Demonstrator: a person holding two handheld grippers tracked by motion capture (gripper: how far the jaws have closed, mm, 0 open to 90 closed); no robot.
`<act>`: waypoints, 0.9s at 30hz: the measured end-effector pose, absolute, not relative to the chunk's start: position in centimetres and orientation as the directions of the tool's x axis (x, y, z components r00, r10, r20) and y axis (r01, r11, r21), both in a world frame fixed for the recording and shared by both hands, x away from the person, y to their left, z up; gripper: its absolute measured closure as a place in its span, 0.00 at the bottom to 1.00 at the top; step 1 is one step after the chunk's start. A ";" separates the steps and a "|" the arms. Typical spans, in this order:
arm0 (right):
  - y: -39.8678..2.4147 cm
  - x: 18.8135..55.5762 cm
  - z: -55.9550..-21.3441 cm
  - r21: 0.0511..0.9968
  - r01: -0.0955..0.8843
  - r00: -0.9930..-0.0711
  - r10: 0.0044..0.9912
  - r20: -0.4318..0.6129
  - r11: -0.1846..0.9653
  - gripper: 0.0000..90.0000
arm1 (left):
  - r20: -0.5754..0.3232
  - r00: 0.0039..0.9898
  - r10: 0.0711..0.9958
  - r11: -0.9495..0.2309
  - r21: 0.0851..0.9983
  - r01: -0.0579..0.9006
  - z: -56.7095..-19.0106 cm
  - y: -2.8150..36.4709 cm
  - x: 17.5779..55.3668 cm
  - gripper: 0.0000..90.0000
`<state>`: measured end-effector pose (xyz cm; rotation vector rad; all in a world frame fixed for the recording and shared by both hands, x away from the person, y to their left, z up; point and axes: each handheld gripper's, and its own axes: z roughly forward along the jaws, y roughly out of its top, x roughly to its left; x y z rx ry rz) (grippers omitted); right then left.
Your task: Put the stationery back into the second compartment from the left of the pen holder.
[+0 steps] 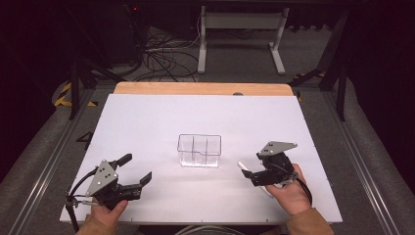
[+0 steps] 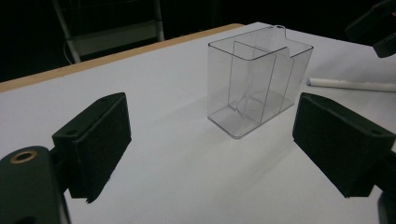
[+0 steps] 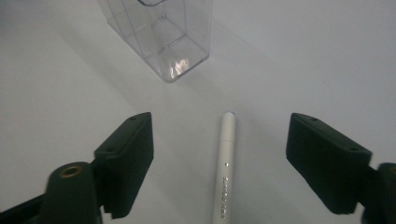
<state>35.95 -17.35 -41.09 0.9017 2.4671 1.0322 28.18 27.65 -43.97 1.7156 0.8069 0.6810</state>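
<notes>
A clear plastic box (image 1: 199, 150) with upright dividers stands in the middle of the white board. In the left gripper view the clear box (image 2: 259, 86) stands ahead and to the right, with nothing in it. A white pen (image 1: 243, 166) lies flat on the board to the box's right. My right gripper (image 1: 252, 174) hovers low over the pen. In the right gripper view the pen (image 3: 226, 168) lies between the spread jaws of the right gripper (image 3: 224, 154), untouched by either pad. My left gripper (image 1: 136, 168) rests at the near left, open and holding nothing.
The white board (image 1: 147, 117) covers a wooden table whose far edge (image 1: 195, 88) shows. Beyond it on the floor stand a white metal frame (image 1: 242, 34) and a tangle of cables (image 1: 164, 56). Bare board stretches left of and behind the box.
</notes>
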 end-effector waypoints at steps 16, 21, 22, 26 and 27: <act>-16.6 36.9 -42.3 0.571 0.579 -0.689 0.724 -0.038 0.582 0.51 | 0.045 0.608 0.792 -0.196 0.963 0.185 -44.0 27.5 28.2 0.14; -16.3 37.2 -42.7 0.530 0.615 -0.675 0.737 -0.028 0.583 0.54 | 0.045 0.608 0.793 -0.196 0.963 0.185 -44.0 27.5 28.2 0.14; -16.2 37.2 -42.8 0.520 0.623 -0.671 0.741 -0.028 0.584 0.55 | 0.048 0.608 0.793 -0.199 0.963 0.184 -44.0 27.5 28.2 0.14; -16.0 37.4 -43.2 0.487 0.651 -0.658 0.753 -0.019 0.582 0.59 | 0.051 0.608 0.792 -0.202 0.962 0.182 -44.0 27.5 28.2 0.14; -15.9 37.5 -43.3 0.482 0.657 -0.654 0.757 -0.019 0.580 0.60 | 0.051 0.608 0.792 -0.202 0.962 0.182 -44.0 27.5 28.2 0.14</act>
